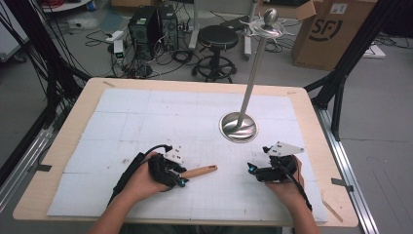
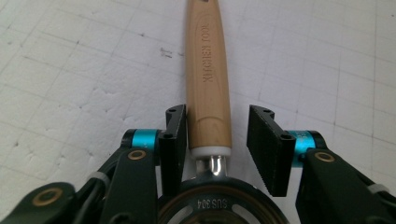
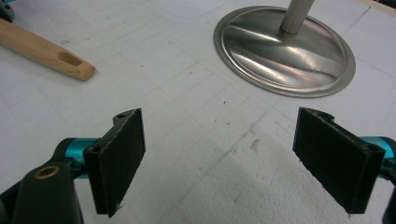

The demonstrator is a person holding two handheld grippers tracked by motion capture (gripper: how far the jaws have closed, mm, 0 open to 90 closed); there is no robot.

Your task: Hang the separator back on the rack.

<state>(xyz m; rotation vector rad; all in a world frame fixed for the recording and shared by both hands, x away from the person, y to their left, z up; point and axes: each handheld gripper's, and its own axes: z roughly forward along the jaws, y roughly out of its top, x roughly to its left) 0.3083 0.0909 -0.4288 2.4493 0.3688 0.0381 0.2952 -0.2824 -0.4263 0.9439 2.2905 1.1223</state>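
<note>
Wooden handle [image 2: 208, 84] lies on the mat [image 1: 146, 126] near the stand [image 1: 238, 126], between the half-open left gripper [image 2: 219, 135]; one pad touches, nothing gripped. Centre, then squeeze near the collar. Right gripper [image 3: 219, 158] gapes empty.

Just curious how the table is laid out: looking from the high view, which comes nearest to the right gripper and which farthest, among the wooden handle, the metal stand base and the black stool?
1. Metal stand base: just beyond the right gripper.
2. Wooden handle: to its left; close to call against the base.
3. Black stool: on the floor past the table.
</note>
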